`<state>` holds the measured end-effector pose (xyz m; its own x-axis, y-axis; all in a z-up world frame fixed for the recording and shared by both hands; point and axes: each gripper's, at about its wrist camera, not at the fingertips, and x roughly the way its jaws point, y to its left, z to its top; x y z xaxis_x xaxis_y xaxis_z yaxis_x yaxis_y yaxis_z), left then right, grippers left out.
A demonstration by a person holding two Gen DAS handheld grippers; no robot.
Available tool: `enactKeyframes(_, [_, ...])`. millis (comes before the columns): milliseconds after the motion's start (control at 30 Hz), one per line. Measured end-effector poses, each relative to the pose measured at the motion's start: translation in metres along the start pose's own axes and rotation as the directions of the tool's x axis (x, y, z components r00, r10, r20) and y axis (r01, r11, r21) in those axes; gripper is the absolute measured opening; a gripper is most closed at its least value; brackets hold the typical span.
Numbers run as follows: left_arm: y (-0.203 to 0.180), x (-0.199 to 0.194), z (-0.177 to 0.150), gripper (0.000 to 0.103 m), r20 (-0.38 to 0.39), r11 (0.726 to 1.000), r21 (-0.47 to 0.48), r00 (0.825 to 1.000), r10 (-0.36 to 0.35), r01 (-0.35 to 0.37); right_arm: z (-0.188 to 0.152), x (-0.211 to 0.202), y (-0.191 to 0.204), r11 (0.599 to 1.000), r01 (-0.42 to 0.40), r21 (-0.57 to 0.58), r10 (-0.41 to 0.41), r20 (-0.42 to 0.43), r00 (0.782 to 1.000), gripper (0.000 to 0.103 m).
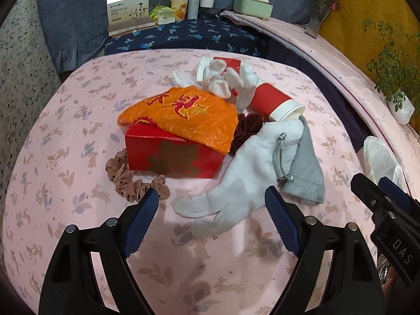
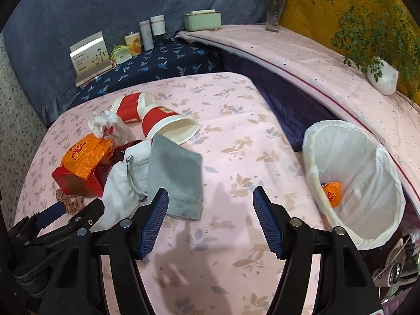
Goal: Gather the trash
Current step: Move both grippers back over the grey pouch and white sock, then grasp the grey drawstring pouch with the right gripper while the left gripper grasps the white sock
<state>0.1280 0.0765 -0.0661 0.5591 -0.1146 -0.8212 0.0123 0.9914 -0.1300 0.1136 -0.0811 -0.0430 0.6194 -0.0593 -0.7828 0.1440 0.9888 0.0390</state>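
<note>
A heap of items lies on the pink bedspread point(image 1: 78, 120): a red box point(image 1: 170, 155) under a crinkled orange plastic bag point(image 1: 183, 115), two red paper cups point(image 1: 275, 102) on their sides, a white glove point(image 1: 231, 191), and a grey drawstring pouch point(image 1: 304, 173). My left gripper point(image 1: 212, 197) is open just above the glove's fingers, without touching them. My right gripper point(image 2: 211, 194) is open over bare bedspread, its left finger beside the grey pouch point(image 2: 178, 173). A bin with a white liner point(image 2: 367, 141) stands at the right, with an orange wrapper point(image 2: 332, 193) inside.
A brown scrunchie point(image 1: 126, 178) lies beside the box, and a dark red one point(image 1: 246, 126) behind it. Boxes and jars point(image 1: 194, 2) line the back shelf. A vase point(image 2: 273, 13) and a potted plant point(image 2: 380, 76) stand on the side ledge.
</note>
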Motion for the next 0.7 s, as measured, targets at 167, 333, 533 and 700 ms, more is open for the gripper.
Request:
enactKeyframes(167, [0.005, 0.013, -0.001, 0.085, -0.029, 1.000, -0.023, 1.000, 0.002, -0.002, 0.000, 0.018, 0.008, 1.000, -0.010, -0.002, 0.010, -0.026, 1.000, 0.064])
enactKeyframes(333, [0.012, 0.026, -0.003, 0.085, -0.072, 0.999, -0.052, 0.997, -0.020, 0.016, -0.001, 0.039, 0.007, 0.999, -0.031, 0.026, 0.033, -0.065, 0.997, 0.064])
enactKeyframes(533, [0.014, 0.034, -0.004, 0.085, -0.088, 0.997, -0.066, 0.996, -0.033, 0.027, -0.004, 0.058, 0.009, 0.999, -0.032, 0.024, 0.034, -0.098, 0.995, 0.063])
enactKeyframes(700, [0.012, 0.037, -0.004, 0.085, -0.089, 0.997, -0.060, 0.995, -0.045, 0.040, -0.006, 0.070, 0.009, 0.998, -0.057, 0.030, 0.060, -0.125, 0.990, 0.049])
